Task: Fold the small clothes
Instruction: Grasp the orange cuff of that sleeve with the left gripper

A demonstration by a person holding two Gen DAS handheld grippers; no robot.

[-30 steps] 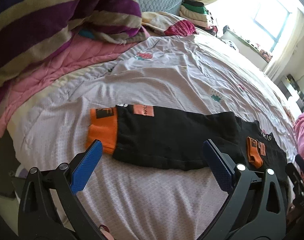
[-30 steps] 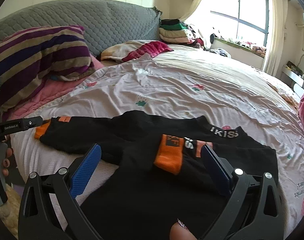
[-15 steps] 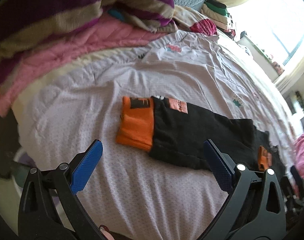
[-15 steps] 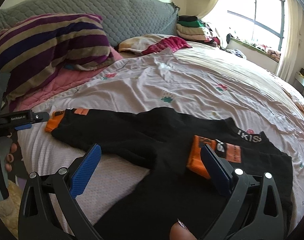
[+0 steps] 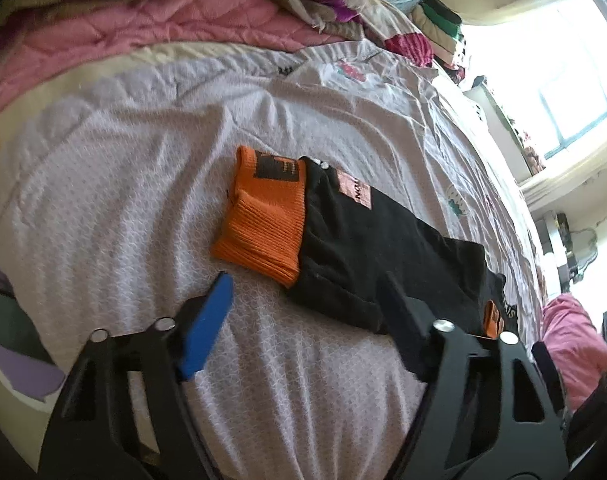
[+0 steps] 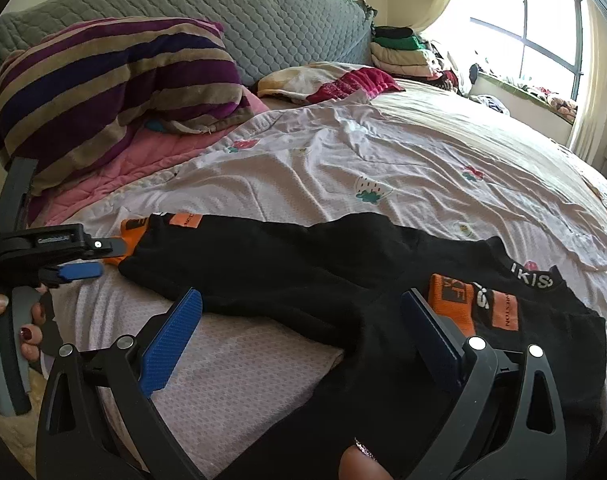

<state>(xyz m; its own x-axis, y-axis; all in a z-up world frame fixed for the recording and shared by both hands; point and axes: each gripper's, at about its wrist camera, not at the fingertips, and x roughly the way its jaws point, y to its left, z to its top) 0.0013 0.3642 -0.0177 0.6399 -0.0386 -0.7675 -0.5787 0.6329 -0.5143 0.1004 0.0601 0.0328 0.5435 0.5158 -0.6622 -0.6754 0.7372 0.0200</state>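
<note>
Bed (image 6: pixel 343 168): one black top (image 6: pixel 303 272), two orange cuffs (image 5: pixel 263 220).

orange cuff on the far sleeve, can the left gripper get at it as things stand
Probably yes. The left gripper points down at the orange cuff, which lies flat on the quilt with nothing over it. Its fingers have just been closing, but nothing is between them yet.

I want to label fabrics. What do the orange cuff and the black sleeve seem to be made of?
Orange cuff: ribbed knit, matte; fine parallel ridges show. Black sleeve: soft matte cloth, probably cotton jersey or fleece; it lies limp, without shine.
</note>
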